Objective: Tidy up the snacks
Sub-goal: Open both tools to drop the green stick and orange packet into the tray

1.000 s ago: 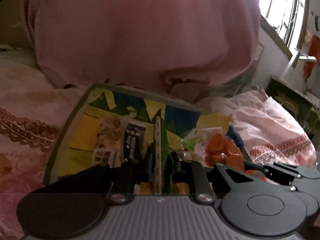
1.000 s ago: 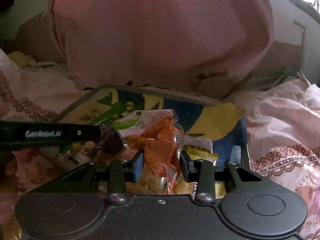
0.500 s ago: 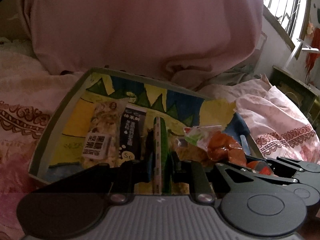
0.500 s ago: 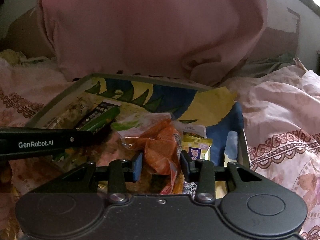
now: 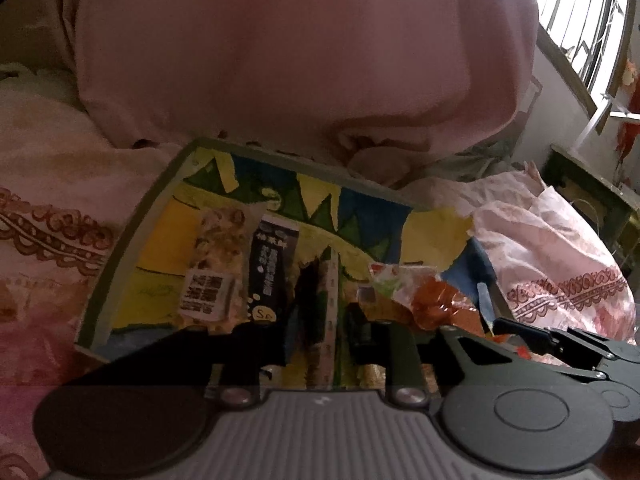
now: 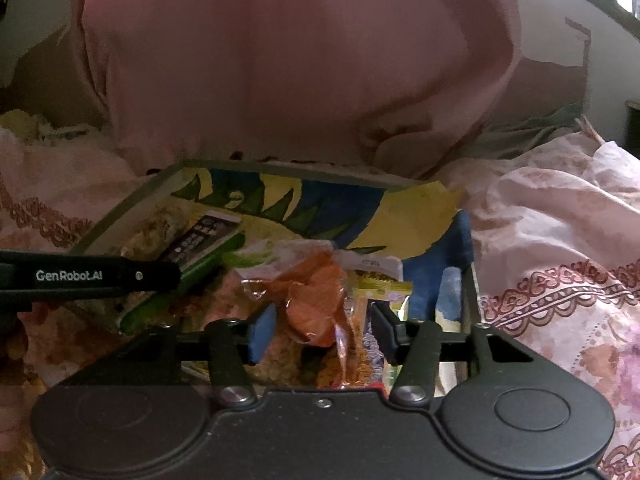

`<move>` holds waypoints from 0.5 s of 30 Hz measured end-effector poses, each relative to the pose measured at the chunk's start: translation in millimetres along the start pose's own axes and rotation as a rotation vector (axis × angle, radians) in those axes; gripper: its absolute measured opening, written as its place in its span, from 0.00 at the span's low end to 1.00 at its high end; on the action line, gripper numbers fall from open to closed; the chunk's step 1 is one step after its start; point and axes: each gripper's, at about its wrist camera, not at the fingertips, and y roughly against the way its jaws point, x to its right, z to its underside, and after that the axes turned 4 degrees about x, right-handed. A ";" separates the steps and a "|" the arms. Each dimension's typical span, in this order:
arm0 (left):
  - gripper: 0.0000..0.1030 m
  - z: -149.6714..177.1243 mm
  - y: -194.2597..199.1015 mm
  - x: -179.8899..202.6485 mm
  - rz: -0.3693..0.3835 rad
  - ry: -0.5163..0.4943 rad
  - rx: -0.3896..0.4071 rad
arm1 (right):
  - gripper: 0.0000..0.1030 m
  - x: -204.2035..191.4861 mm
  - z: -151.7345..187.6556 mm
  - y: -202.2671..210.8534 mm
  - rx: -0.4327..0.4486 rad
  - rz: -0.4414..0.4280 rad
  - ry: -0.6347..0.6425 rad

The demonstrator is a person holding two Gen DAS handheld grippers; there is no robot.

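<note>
Bedspread (image 5: 48, 184); tray (image 5: 120, 248) of snack packets (image 5: 208, 268)

Both wrist views low, close, facing across shallow cardboard tray with yellow-blue-green lining (image 5: 132, 240) (image 6: 120, 216) toward pink-clothed torso (image 5: 300, 60) (image 6: 300, 60) far side; left view from further left.

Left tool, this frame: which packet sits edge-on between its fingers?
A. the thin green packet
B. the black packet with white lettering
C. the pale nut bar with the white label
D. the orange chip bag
A: in the left wrist view the left tool has the thin green packet standing edge-on between its fingers; the black packet lies flat in the box.
</note>
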 end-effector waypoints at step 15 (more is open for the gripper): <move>0.83 -26.2 84.5 10.3 -0.070 -0.017 0.194 | 0.82 6.6 -26.4 76.7 0.157 0.004 -0.075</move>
